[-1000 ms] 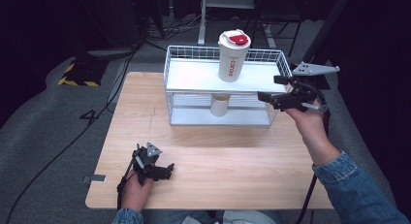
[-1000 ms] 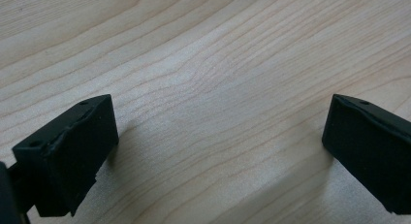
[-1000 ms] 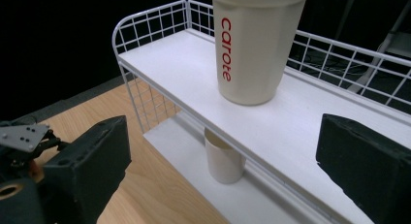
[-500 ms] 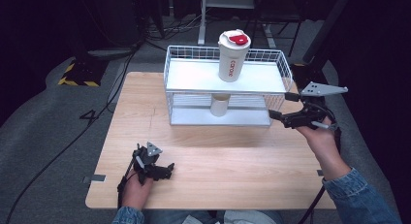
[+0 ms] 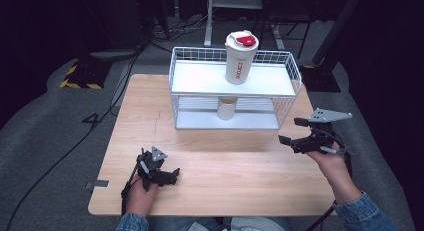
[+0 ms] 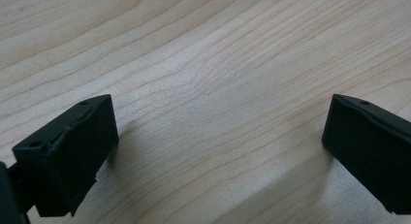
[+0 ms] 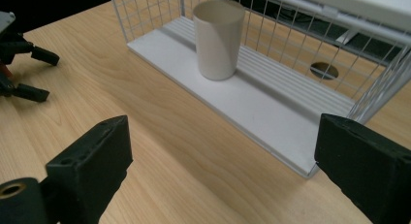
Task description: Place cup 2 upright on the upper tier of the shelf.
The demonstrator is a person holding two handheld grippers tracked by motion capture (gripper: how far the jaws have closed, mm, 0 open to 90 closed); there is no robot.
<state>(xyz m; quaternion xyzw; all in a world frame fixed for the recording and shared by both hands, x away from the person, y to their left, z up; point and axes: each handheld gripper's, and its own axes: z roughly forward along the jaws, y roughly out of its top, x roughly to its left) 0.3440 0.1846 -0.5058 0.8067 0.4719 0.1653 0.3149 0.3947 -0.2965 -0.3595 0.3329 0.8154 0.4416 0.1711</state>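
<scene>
A pale wooden table (image 5: 215, 166) with a fine straight grain carries a white wire rack (image 5: 235, 88) of two flat shelves, its sides a thin square mesh. On the top shelf stands a tall white tumbler (image 5: 240, 57), slightly tapered, with a round lid marked in red and red lettering down its side. Directly under it, on the lower shelf, stands a plain cream cup (image 5: 226, 108), a smooth matte cylinder that widens a little toward the rim; in the right gripper view the cup (image 7: 218, 39) sits upright on the slatted part of that shelf, just behind its smooth front lip.

The left gripper (image 5: 170, 176) lies low on the table near its front edge, held in the person's left hand (image 5: 140, 191); its blocky black jaws are spread wide with only bare wood grain between them (nothing gripped).

The right gripper (image 5: 292, 132) hangs over the table's right edge, well apart from the rack's right end, a grey three-cornered plate on top. Its jaws are spread wide too, empty, aimed toward the lower shelf.
</scene>
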